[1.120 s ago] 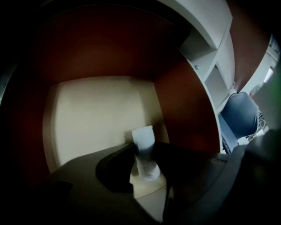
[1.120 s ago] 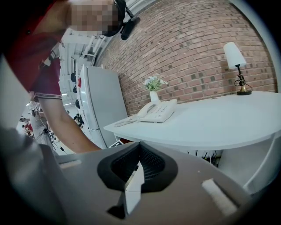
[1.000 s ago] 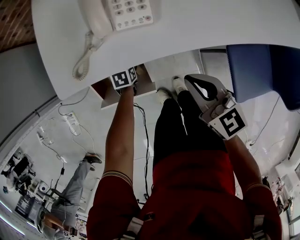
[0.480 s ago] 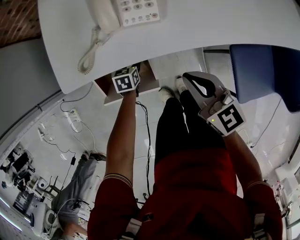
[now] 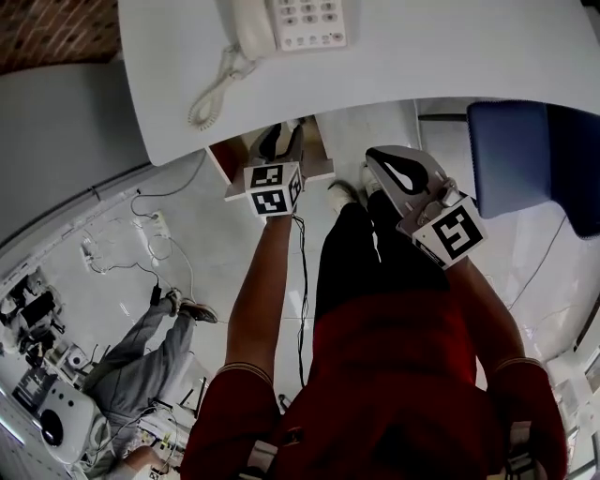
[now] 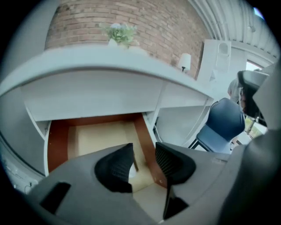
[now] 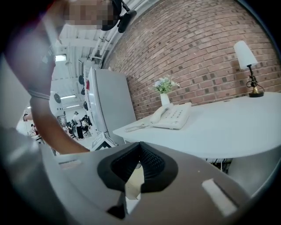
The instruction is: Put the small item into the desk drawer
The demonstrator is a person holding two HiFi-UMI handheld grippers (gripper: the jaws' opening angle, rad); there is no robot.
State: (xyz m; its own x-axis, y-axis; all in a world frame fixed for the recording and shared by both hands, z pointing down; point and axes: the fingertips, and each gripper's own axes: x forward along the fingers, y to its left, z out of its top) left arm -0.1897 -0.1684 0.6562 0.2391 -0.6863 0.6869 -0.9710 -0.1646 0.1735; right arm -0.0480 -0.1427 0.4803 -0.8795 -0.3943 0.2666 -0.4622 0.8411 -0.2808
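Under the worktop (image 5: 422, 66) edge, our left tongs (image 5: 277, 142) have drawn back from the open drawer (image 6: 101, 136) since a second ago and now hang clear of the edge. Our left arm reaches out straight, the jaws apart and closing with nothing pressed between them, and the small item (image 6: 131, 170), white, lies on the drawer floor just past them. Our right tongs (image 7: 139, 154), on a bent arm over our thigh, are closed tip to tip; the print on the phone (image 5: 300, 19) keys is too small to read.
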